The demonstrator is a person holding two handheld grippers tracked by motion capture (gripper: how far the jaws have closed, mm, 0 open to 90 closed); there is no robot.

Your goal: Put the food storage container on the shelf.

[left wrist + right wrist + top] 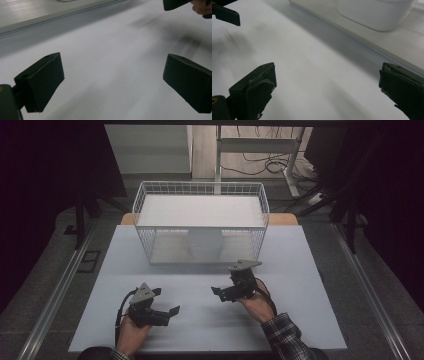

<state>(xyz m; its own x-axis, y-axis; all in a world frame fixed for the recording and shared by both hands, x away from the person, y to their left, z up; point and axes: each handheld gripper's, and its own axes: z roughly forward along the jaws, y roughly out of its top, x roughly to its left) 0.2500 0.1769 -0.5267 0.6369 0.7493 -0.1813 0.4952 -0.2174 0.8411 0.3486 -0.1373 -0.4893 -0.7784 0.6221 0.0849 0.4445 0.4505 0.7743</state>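
A white wire basket rack [200, 205] with a flat white shelf on top stands at the far middle of the white table [300, 285]. Under its shelf sits a white bowl-like container [205, 243], also seen in the right gripper view as a white container [374, 12]. My left gripper [167, 302] is near the front left, held low over the table, open and empty [112, 80]. My right gripper [225, 290] hovers right of centre, in front of the rack, open and empty [327, 85]. The two grippers point toward each other.
Metal rails [60, 285] run along both sides of the table. Beyond the rack are a desk frame [295, 160] and cables on the floor [265, 165]. A strip of bare white table lies between the grippers and the rack.
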